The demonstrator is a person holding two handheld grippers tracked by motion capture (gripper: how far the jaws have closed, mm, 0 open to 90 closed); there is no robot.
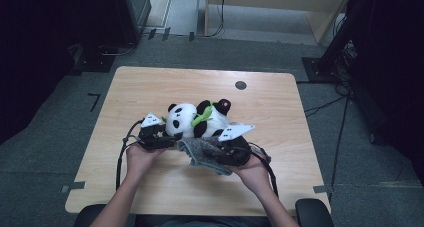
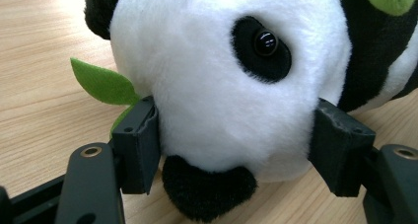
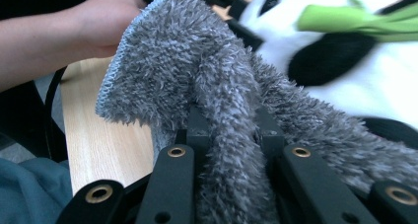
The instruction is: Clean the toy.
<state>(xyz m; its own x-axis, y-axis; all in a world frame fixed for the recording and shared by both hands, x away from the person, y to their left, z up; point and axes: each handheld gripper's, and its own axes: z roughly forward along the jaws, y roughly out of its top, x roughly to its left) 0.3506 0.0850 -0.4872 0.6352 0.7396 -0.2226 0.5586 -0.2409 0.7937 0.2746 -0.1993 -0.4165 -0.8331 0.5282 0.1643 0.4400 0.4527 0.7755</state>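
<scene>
The panda [image 2: 222, 86] head is clamped between the left gripper [image 2: 236, 150] jaws, lying on the table [image 1: 150, 87]. A grey cloth [image 3: 217, 100] is pinched in the right gripper [image 3: 230, 135], just beside the panda's body.

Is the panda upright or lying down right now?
Lying down. The panda rests on its side on the table, head toward the left tool, whose jaws clamp its head; one eye faces up in the left gripper view.

Left gripper [image 1: 159, 133] fingers spread, right gripper [image 1: 234, 146] fingers pinched.
</scene>
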